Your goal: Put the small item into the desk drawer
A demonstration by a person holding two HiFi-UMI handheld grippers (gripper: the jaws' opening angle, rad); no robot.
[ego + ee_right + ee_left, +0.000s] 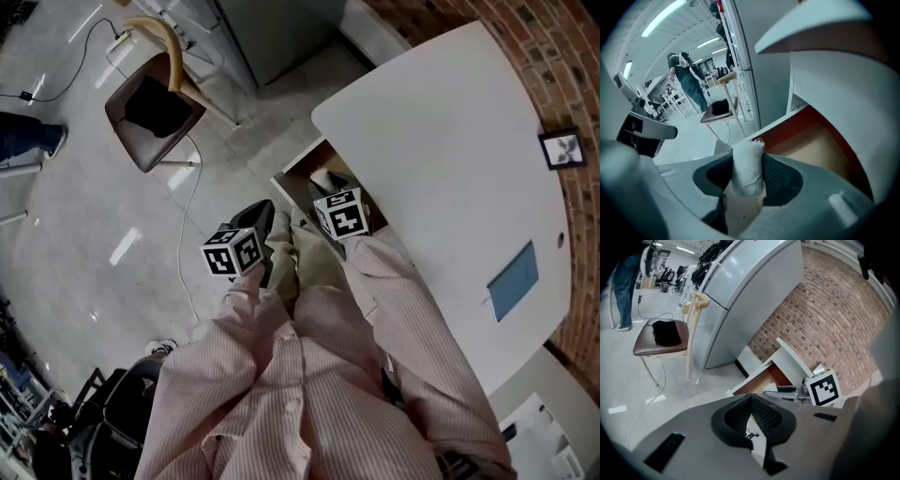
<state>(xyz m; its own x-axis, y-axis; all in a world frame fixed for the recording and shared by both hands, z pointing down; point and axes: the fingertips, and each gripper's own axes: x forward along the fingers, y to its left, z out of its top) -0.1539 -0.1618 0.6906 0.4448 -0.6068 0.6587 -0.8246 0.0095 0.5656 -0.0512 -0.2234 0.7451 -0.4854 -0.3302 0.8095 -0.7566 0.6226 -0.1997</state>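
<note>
Right gripper (748, 157) pinches a small white roll (746, 171), its long axis running along the jaws. The open desk drawer (820, 150) lies just ahead and below. Left gripper (751, 404), jaws together and empty, hangs farther from the drawer.

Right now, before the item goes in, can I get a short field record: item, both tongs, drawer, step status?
item: white roll, clamped between the pads
right tongs: shut on the white roll
left tongs: shut, nothing between them
drawer: open, brown inside, just beyond the white roll
desk: white desk, drawer pulled out from its edge
status: white roll not yet in the drawer
</note>
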